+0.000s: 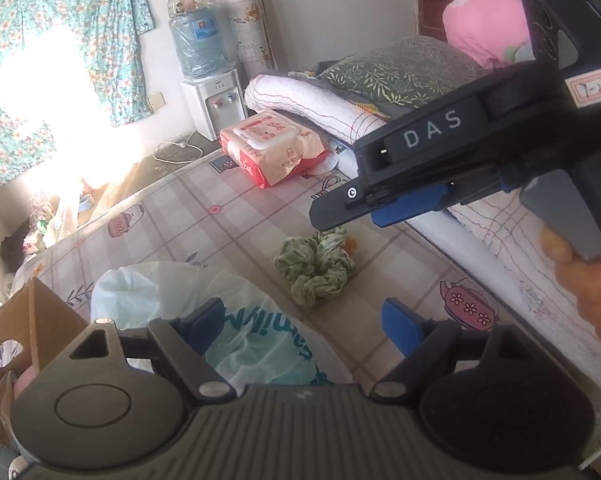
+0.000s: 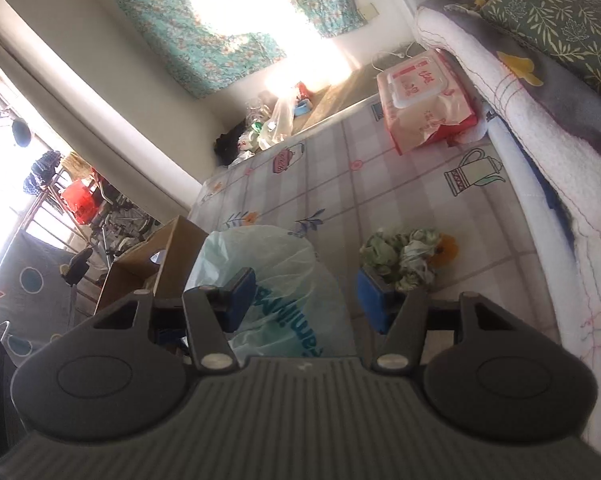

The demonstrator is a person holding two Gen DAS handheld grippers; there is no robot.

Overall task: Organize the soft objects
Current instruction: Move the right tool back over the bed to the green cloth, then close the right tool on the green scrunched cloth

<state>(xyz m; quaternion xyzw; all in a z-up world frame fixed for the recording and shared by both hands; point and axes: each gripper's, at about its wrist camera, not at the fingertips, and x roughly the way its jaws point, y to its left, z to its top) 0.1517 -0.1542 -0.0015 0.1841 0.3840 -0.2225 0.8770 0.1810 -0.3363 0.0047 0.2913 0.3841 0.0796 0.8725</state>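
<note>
A crumpled green floral cloth [image 1: 320, 268] [image 2: 400, 260] lies on the teapot-patterned sheet [image 1: 220, 216] [image 2: 380, 184]. Beside it sits a pale plastic bag with teal print [image 1: 160, 292] [image 2: 268, 256], and a cardboard box [image 1: 40, 320] [image 2: 172, 248] stands at the sheet's edge. My left gripper [image 1: 302, 320] hovers open over the bag, with the cloth just ahead to its right and nothing between its pads. My right gripper [image 2: 306, 302] is open too, above the bag, and its right finger [image 2: 374, 304] is near the cloth. From the left wrist it shows side-on [image 1: 340, 208], above the cloth.
A pack of wet wipes [image 1: 272, 144] [image 2: 424, 100] lies farther up the sheet. Folded blankets and a leaf-print pillow [image 1: 400, 68] [image 2: 560, 20] are stacked along the right side, with a pink bundle [image 1: 488, 20] behind. A water dispenser [image 1: 216, 108] stands by the wall.
</note>
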